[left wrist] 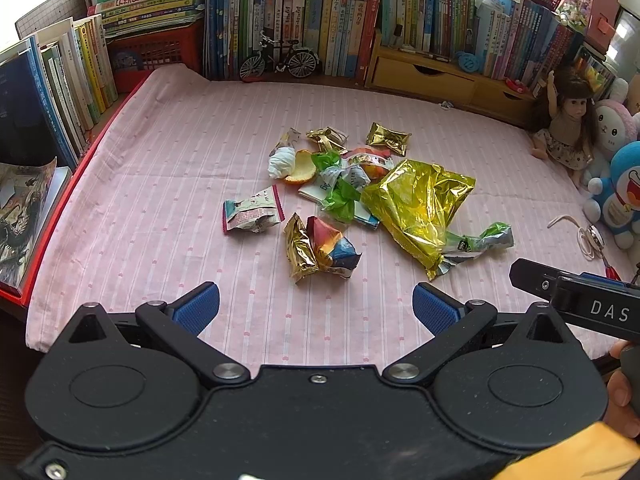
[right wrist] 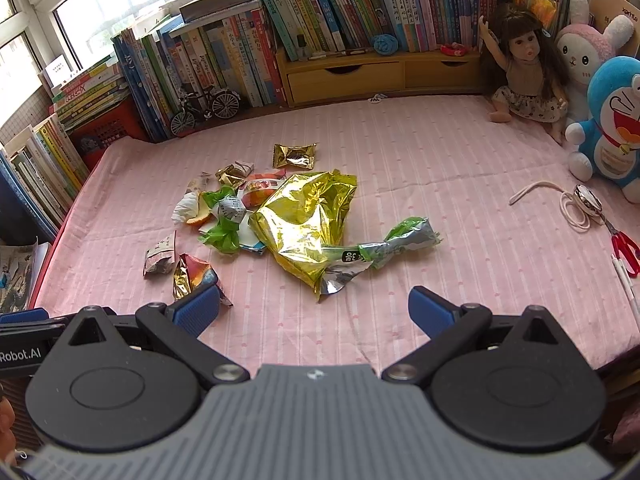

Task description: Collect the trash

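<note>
A heap of trash lies mid-table on the pink striped cloth [left wrist: 168,184]. A large gold foil bag [left wrist: 416,204] [right wrist: 304,216] lies beside a twisted green-and-silver wrapper [left wrist: 480,242] [right wrist: 392,246], small gold wrappers [left wrist: 388,138] [right wrist: 294,156], green plastic [left wrist: 340,196] [right wrist: 222,236], orange peel [left wrist: 302,166], a white wad [left wrist: 280,162] and a pink-edged packet [left wrist: 252,214] [right wrist: 160,258]. My left gripper [left wrist: 316,306] hangs open just short of a crumpled gold-and-red wrapper [left wrist: 320,252] [right wrist: 192,274]. My right gripper [right wrist: 314,308] is open too, in front of the foil bag.
Books [left wrist: 280,20] line the back and left edges, with a model bicycle [left wrist: 278,60], a red basket [left wrist: 156,54] and a wooden drawer unit [right wrist: 360,74]. A doll [right wrist: 524,76], plush toys [right wrist: 612,120], a cord [right wrist: 576,208] and red scissors [right wrist: 626,246] occupy the right side.
</note>
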